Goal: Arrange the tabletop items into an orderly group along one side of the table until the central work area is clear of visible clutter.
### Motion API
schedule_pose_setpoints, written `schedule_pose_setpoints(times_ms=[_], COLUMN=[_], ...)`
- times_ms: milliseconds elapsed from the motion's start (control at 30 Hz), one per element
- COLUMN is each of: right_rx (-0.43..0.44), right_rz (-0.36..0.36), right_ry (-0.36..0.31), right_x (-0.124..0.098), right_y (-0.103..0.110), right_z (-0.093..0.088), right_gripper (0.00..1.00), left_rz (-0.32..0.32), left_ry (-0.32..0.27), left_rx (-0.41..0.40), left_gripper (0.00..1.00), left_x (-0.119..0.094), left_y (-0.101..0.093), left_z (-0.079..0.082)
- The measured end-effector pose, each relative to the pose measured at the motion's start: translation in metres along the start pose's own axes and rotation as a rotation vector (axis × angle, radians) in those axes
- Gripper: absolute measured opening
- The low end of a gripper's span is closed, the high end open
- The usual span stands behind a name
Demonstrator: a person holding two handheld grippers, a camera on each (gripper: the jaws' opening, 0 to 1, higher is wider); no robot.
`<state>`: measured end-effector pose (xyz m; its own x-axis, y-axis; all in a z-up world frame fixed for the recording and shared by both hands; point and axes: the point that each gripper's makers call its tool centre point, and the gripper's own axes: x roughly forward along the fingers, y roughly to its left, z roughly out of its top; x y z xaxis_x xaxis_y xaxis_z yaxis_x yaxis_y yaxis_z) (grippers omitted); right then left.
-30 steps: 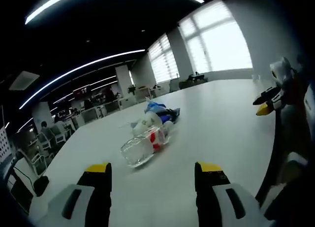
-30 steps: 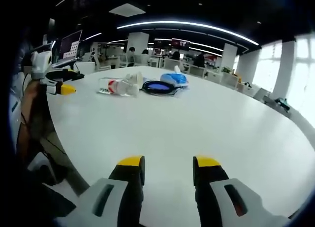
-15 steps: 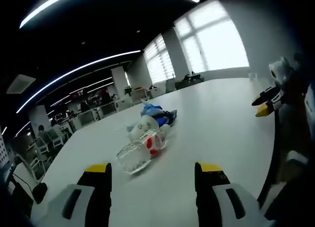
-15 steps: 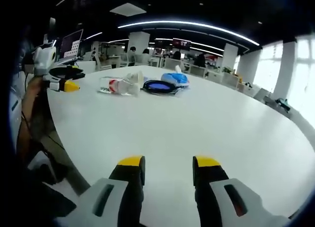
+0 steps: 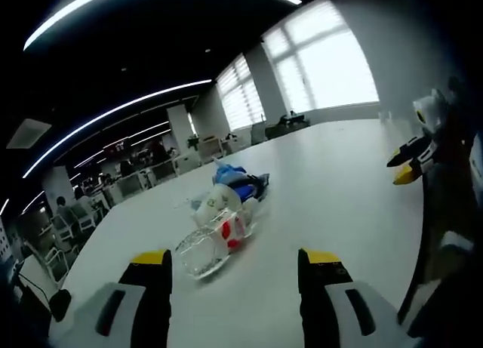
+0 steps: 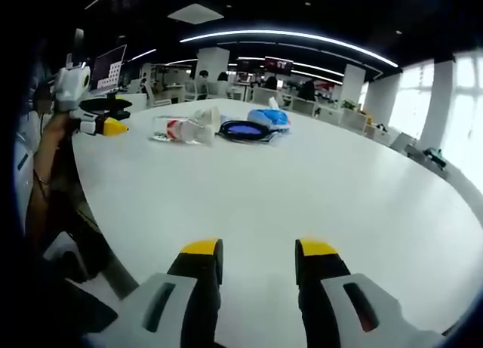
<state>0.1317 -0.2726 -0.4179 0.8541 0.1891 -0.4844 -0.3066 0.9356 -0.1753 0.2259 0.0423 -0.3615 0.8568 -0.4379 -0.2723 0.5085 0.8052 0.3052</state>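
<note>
On the white table [image 5: 332,189] a clear plastic bottle [image 5: 210,242] with a red label lies on its side. Just behind it are a white rounded item [image 5: 210,204] and a blue item [image 5: 235,180]. My left gripper [image 5: 235,261] hovers open just short of the bottle's open end. In the right gripper view the same bottle [image 6: 177,130], a dark blue coiled cable [image 6: 243,132] and the blue item [image 6: 269,118] sit at the far left of the table [image 6: 302,182]. My right gripper [image 6: 259,250] is open over bare table. The left gripper [image 6: 112,115] hangs beside the bottle.
The right gripper [image 5: 406,164] shows at the right edge of the left gripper view, by the table's rim. A person's arm [image 6: 44,174] holds the left gripper off the table's left edge. Office chairs and desks [image 5: 143,178] stand beyond the table, with bright windows [image 5: 324,61] behind.
The left gripper has drawn nearer to the bottle, which now lies lower and closer between its jaws. The right gripper has stayed put and still open.
</note>
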Motion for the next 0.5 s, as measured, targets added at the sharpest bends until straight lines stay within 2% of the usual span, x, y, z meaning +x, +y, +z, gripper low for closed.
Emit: schedule_pose_setpoints(times_ms=[267, 500], right_rx=[0.015, 0.006], right_rz=[0.007, 0.012], right_ry=[0.001, -0.007], right_x=[0.002, 0.0], right_y=[0.002, 0.003], right_z=[-0.002, -0.002], right_gripper=[0.36, 0.37], left_rz=[-0.029, -0.006], left_ry=[-0.013, 0.005], left_rx=[0.013, 0.036], left_gripper=[0.66, 0.66], left_x=[0.01, 0.015], left_y=[-0.006, -0.005], left_z=[0.005, 0.005])
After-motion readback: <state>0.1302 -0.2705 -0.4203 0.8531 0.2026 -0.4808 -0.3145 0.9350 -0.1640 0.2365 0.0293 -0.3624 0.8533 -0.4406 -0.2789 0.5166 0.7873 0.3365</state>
